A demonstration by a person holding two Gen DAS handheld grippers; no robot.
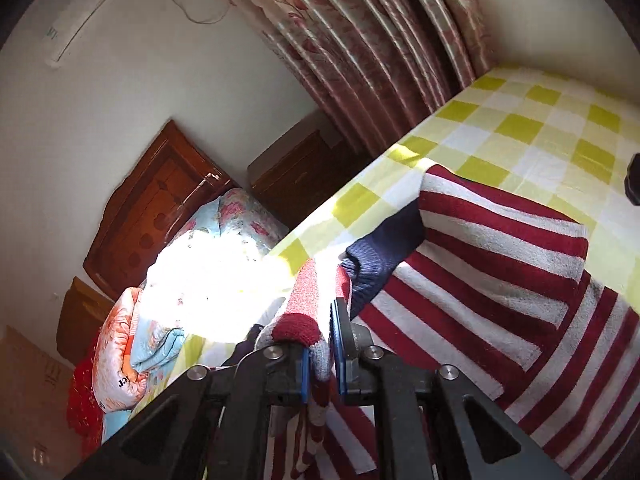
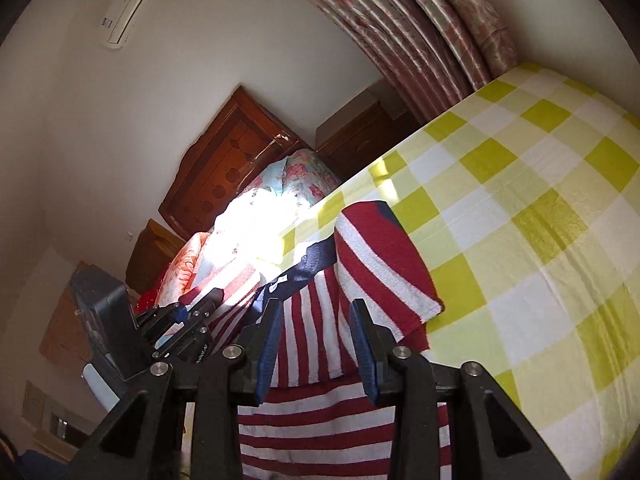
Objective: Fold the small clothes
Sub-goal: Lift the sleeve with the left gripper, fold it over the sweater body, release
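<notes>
Left gripper (image 1: 322, 354): matte black frame, two angular arms with triangular cut-outs behind the fingers. Four round silver screw heads across the top of the linkage, two each side of the claw. Fingers (image 1: 305, 376) short, black-backed, faced with blue pads.

Right gripper (image 2: 318, 346): same black frame, same triangular cut-outs, four silver screw heads set in a row behind the claw. Fingers (image 2: 365, 356) black with ribbed blue pads on the inner faces.

Seen from the right wrist, the left unit carries a black box-shaped housing behind its claw, a pale blue-white part beneath it, and small white lettering on one arm, too small to read.
</notes>
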